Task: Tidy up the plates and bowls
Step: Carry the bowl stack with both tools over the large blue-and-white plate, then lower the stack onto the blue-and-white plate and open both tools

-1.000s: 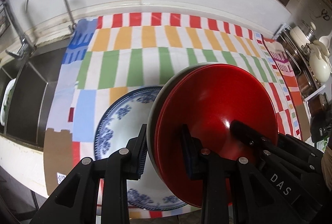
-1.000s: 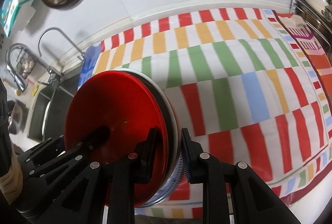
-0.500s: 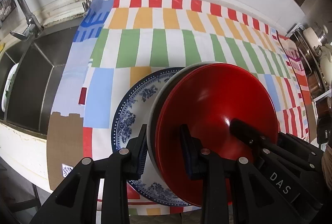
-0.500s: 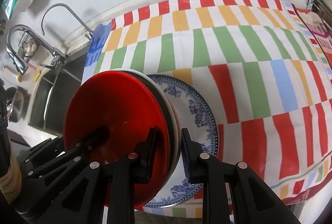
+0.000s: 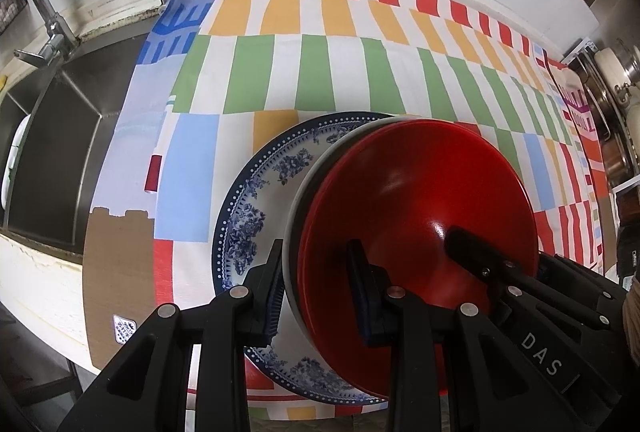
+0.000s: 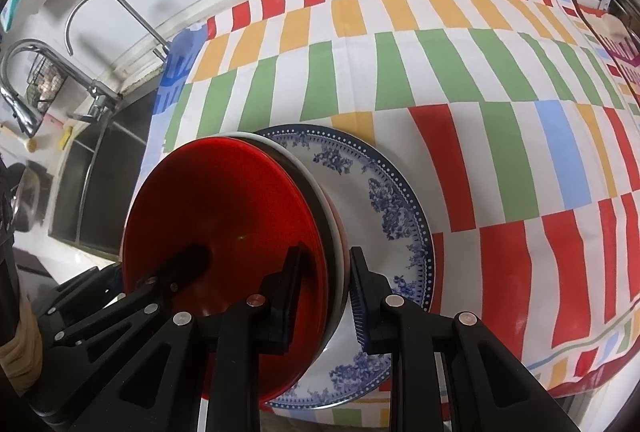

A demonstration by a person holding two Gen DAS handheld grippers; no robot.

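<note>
A striped cloth (image 5: 304, 72) in red, orange, green and blue blocks covers the surface ahead of both grippers, running up to a white tiled wall. Off to the far left of the left gripper lies a steel sink (image 5: 68, 136) with two taps (image 6: 100, 16) rising at its back edge.

On the cloth, directly beneath and in front of both grippers, rests a blue-and-white plate (image 5: 256, 208) with floral print and a dotted rim; in the right wrist view the same plate (image 6: 396, 208) spreads out to the right of the right gripper's fingers.

Above that plate, tilted steeply on edge, is a small stack: a glossy red bowl (image 5: 416, 216) nested against a white dish (image 5: 316, 172) whose pale rim shows on the side facing the blue plate. From the right wrist the red bowl (image 6: 228, 228) fills the lower left.

The left gripper (image 5: 316, 288) is clamped on the near rim of this stack, one finger outside the white dish and the other inside the red bowl. The right gripper (image 6: 324, 296) pinches the opposite rim the same way, its left finger inside the bowl and its right finger on the outside, just above the blue plate. Each gripper appears in the other's view, reaching into the bowl's hollow.
</note>
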